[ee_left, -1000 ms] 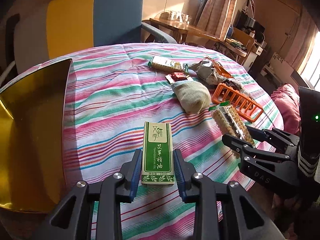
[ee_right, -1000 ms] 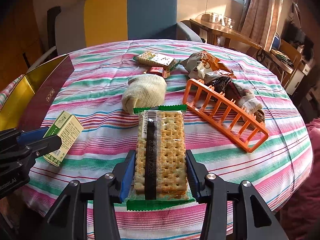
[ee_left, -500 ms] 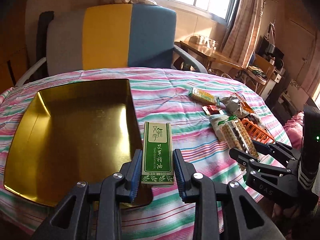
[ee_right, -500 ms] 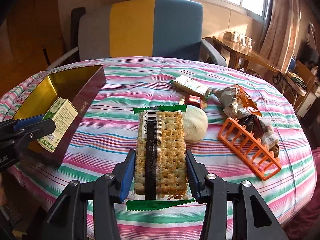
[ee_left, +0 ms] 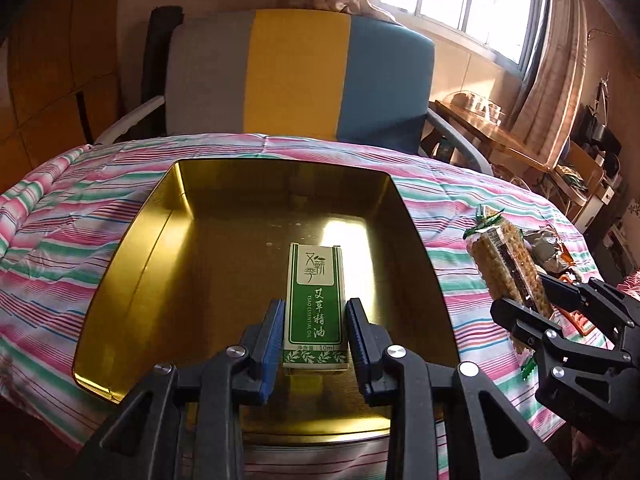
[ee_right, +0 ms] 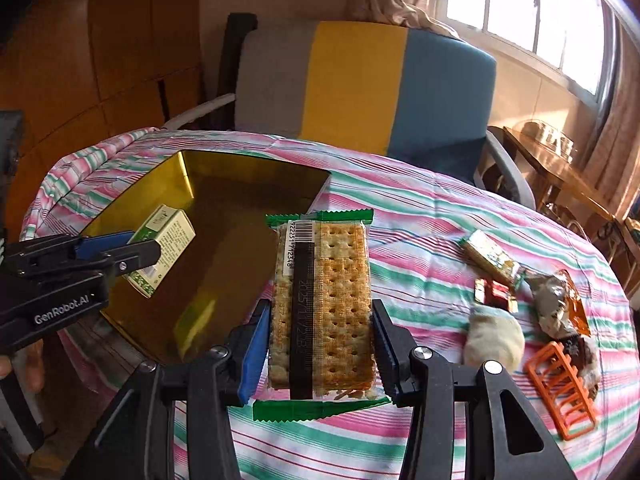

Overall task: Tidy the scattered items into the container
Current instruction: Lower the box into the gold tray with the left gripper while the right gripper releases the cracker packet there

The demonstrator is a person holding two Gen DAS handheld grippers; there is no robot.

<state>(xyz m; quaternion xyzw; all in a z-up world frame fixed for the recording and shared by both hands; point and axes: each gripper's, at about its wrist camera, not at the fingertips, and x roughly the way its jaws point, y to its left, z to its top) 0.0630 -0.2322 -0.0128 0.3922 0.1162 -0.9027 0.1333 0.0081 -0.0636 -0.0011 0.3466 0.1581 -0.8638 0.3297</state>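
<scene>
We are holding the green essential-oil box [ee_left: 315,304] in our left gripper [ee_left: 315,328], its blue-padded jaws clamping the box's sides, and it is hanging over the middle of the gold tray [ee_left: 132,248], clear of the floor as far as the right wrist view lets us judge. Our right gripper [ee_right: 320,340] is gripping the cracker packet [ee_right: 324,300] by its long edges, the packet hovering above the striped tablecloth [ee_right: 420,240] just right of the tray's near corner. The left wrist view is giving us the whole tray interior, bare and reflecting the window; the right wrist view is showing only its near wall, but adds the things lying well to the right: a small yellow-green snack pack [ee_right: 490,256], a red sachet [ee_right: 494,294], a cream rolled sock [ee_right: 494,340], a crumpled foil bag [ee_right: 560,304] and an orange rack [ee_right: 558,388]. Half a second ago the box was over the tray's right rim; now it is sitting centrally above it, and the cracker packet is closer to the tray than before.
</scene>
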